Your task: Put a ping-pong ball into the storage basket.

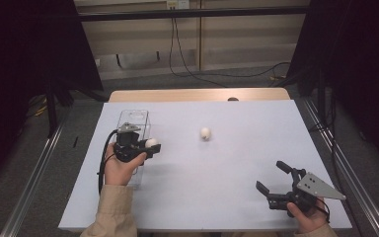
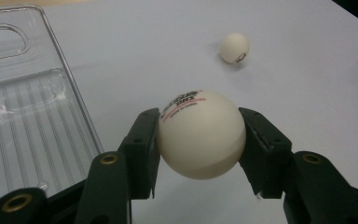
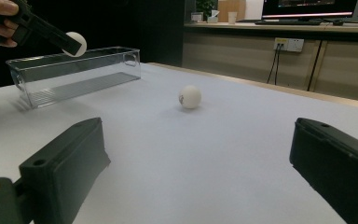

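While the white ball (image 2: 201,134) sits clamped between the jaws of the left hand-held gripper (image 1: 151,146), it hangs just right of the clear plastic box (image 1: 133,121) at the left of the desk (image 1: 237,168). To do this step well, I would carry it left until it is squarely over the opening, lower it, then let go gently so it does not bounce out. That box looks empty. A second ball (image 1: 205,133) lies mid-desk, well apart. Near right, the right hand-held gripper (image 1: 272,176) rests released, grasping nothing.
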A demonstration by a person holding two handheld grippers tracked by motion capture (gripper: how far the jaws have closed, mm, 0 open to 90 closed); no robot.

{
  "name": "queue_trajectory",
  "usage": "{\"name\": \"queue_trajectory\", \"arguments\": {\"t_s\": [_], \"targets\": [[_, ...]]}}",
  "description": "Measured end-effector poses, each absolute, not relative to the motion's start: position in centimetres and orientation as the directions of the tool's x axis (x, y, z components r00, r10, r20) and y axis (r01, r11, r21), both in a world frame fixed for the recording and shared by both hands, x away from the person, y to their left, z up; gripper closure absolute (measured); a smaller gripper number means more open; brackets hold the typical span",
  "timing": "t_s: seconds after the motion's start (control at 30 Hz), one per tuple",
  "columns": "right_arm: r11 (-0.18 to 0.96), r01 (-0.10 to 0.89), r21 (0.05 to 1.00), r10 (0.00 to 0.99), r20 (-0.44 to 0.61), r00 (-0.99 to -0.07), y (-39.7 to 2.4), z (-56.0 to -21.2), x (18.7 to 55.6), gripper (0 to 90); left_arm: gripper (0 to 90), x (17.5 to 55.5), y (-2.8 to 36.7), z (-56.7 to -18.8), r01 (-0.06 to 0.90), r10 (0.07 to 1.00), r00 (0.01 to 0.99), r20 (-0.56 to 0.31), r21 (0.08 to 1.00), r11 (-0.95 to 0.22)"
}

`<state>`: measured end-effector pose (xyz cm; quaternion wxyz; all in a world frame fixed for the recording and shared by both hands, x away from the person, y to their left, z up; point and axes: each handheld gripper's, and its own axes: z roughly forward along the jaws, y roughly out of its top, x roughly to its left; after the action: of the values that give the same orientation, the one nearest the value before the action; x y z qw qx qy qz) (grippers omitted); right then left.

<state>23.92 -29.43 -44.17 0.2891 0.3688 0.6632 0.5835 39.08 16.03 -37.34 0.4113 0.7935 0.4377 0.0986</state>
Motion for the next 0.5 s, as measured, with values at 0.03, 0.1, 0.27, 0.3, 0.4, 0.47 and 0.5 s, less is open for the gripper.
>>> {"name": "queue_trajectory", "arguments": {"t_s": [0.03, 0.1, 0.27, 0.3, 0.4, 0.47, 0.5], "targets": [[0.047, 0.152, 0.987, 0.827, 0.047, -0.561, -29.43, -44.18, 23.92, 2.8, 51.1, 39.07, 16.07, -37.32, 0.614, 0.776, 0.597, -0.204, 0.738, -0.279], [0.047, 0.152, 0.987, 0.827, 0.047, -0.561, -29.43, -44.17, 23.92, 2.8, 51.1, 39.06, 16.17, -37.28, 0.613, 0.777, 0.597, -0.202, 0.74, -0.278], [0.047, 0.151, 0.987, 0.827, 0.046, -0.561, -29.41, -44.17, 23.91, 2.8, 51.1, 39.05, 16.31, -37.23, 0.612, 0.783, 0.589, -0.202, 0.743, -0.269], [0.047, 0.15, 0.988, 0.827, 0.046, -0.56, -29.42, -44.16, 23.91, 2.8, 51.1, 39.05, 16.35, -37.21, 0.612, 0.782, 0.589, -0.201, 0.744, -0.27], [0.047, 0.151, 0.987, 0.827, 0.046, -0.56, -29.42, -44.17, 23.91, 2.8, 51.1, 39.06, 16.52, -37.16, 0.61, 0.783, 0.59, -0.197, 0.744, -0.273], [0.046, 0.151, 0.987, 0.827, 0.047, -0.56, -29.41, -44.16, 23.9, 2.8, 51.1, 39.06, 16.62, -37.1, 0.611, 0.784, 0.589, -0.196, 0.743, -0.272], [0.047, 0.15, 0.988, 0.827, 0.046, -0.56, -29.41, -44.16, 23.9, 2.8, 51.1, 39.05, 16.62, -37.1, 0.612, 0.786, 0.585, -0.199, 0.745, -0.267]]}}
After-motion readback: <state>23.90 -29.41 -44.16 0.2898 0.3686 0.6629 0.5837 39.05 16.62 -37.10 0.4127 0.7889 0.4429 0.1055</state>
